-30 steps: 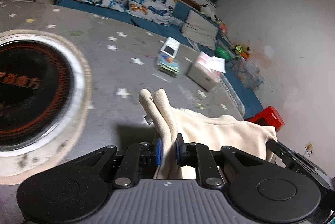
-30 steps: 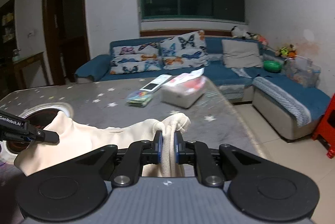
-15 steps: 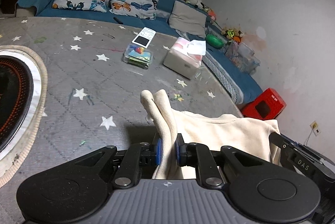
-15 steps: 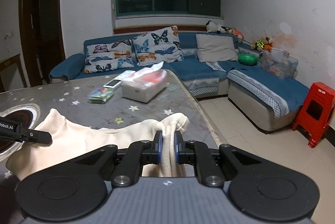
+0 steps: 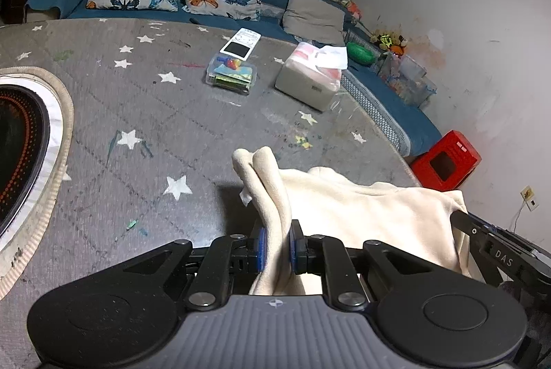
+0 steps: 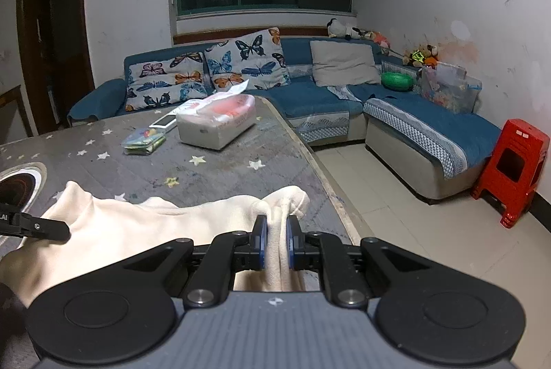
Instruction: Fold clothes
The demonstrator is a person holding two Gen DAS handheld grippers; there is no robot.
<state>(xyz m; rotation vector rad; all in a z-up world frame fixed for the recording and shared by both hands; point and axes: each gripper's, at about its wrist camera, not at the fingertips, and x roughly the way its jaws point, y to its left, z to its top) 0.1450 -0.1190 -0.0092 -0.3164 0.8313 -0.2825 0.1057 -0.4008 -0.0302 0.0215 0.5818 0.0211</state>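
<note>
A cream fleece garment (image 5: 372,214) hangs stretched between my two grippers above the grey star-patterned table (image 5: 144,114). My left gripper (image 5: 275,248) is shut on one bunched corner, whose folds stick up past the blue pads. My right gripper (image 6: 275,243) is shut on the other corner of the cream garment (image 6: 155,224), close to the table's right edge. The right gripper's finger (image 5: 482,241) shows at the far right of the left wrist view. The left gripper's finger (image 6: 34,226) shows at the left edge of the right wrist view. The garment's lower part is hidden below both grippers.
On the table stand a white tissue box (image 5: 310,72), a clear box of colourful items (image 5: 232,74), a white remote (image 5: 241,43) and a round inset hob (image 5: 20,145) at left. A blue sofa (image 6: 310,93) wraps behind; a red stool (image 6: 513,165) stands on the tiled floor.
Both grippers, still shut on the garment, have swung rightwards along the table; the round hob has slid towards the left edge of both views and the red stool has come into view.
</note>
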